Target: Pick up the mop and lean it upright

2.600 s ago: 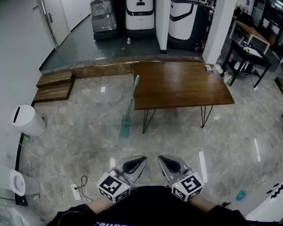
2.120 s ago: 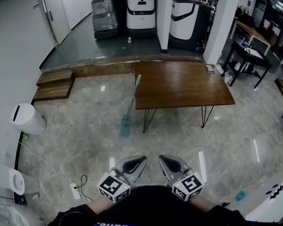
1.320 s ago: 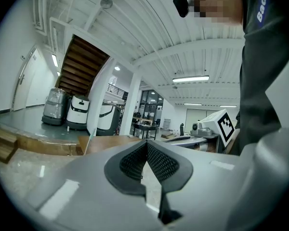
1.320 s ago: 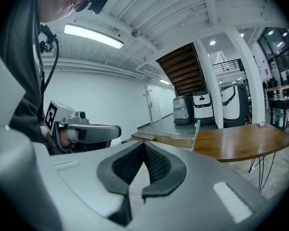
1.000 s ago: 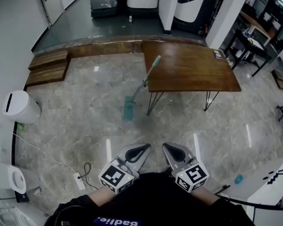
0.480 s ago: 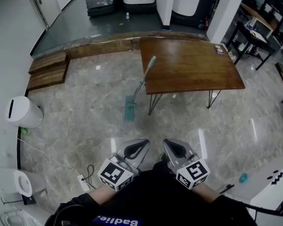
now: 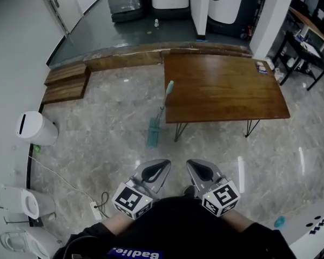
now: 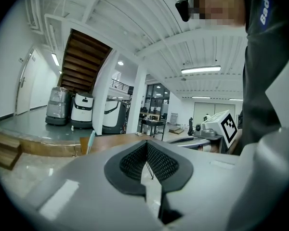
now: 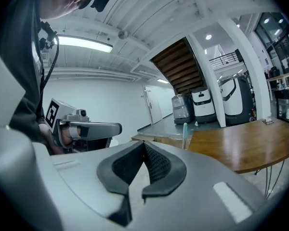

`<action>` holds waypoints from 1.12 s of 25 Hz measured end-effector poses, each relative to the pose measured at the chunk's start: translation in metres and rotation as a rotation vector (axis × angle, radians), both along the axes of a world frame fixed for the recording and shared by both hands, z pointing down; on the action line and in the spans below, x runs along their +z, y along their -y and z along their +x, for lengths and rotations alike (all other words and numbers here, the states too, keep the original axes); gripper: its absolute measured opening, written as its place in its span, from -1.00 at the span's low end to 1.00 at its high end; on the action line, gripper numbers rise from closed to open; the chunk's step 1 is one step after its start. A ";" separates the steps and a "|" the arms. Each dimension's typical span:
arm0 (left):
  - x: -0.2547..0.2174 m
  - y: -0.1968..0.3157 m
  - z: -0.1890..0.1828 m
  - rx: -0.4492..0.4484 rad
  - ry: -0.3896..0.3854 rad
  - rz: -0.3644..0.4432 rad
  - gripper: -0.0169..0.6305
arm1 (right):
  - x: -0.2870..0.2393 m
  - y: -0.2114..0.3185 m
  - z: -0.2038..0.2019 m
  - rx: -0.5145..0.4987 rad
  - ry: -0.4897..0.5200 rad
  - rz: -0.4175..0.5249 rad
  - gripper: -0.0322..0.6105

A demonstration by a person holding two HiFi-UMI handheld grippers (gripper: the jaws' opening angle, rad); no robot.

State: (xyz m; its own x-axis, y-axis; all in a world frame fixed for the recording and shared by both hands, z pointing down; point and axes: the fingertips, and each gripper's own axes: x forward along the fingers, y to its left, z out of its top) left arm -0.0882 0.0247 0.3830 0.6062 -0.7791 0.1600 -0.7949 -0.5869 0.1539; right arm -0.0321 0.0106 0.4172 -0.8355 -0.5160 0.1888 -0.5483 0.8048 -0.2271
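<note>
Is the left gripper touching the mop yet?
Apart. The head view shows the left gripper low in the frame, with a wide stretch of floor between it and the mop beside the table.

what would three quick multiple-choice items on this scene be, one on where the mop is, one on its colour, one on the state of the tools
1. Where is the mop? A on the tabletop; B head on the floor beside the table; C held in a tool
2. What colour is its head? A red; B teal; C yellow
3. The left tool and right tool are: A both shut and empty; B both wide open; C both shut on the mop

B, the head view shows it at the table's left edge; B, the head is teal; A, the two gripper views show jaws together with nothing between.
</note>
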 end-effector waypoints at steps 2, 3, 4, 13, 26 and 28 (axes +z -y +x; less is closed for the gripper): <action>0.000 0.011 0.006 -0.024 0.010 0.001 -0.89 | 0.001 0.011 0.009 -0.014 0.011 -0.006 -0.89; 0.000 0.017 0.008 -0.036 0.014 0.002 -0.89 | 0.001 0.018 0.015 -0.017 0.017 -0.011 -0.89; 0.000 0.023 0.010 -0.050 0.019 0.003 -0.89 | 0.002 0.024 0.020 -0.020 0.023 -0.018 -0.89; -0.003 0.055 0.020 -0.138 0.064 0.015 -0.85 | 0.017 0.047 0.048 -0.065 0.045 -0.054 -0.89; 0.012 0.088 -0.008 -0.128 0.069 0.018 -0.83 | 0.018 0.067 0.055 0.030 0.018 -0.042 -0.89; 0.014 0.095 -0.015 -0.114 0.071 0.018 -0.83 | 0.015 0.071 0.054 0.057 0.012 -0.035 -0.89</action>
State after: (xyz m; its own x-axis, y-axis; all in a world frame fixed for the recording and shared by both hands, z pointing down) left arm -0.1029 -0.0704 0.3969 0.5016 -0.8453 0.1843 -0.8649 -0.4946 0.0853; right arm 0.0220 -0.0603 0.4325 -0.8072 -0.5560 0.1981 -0.5902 0.7637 -0.2615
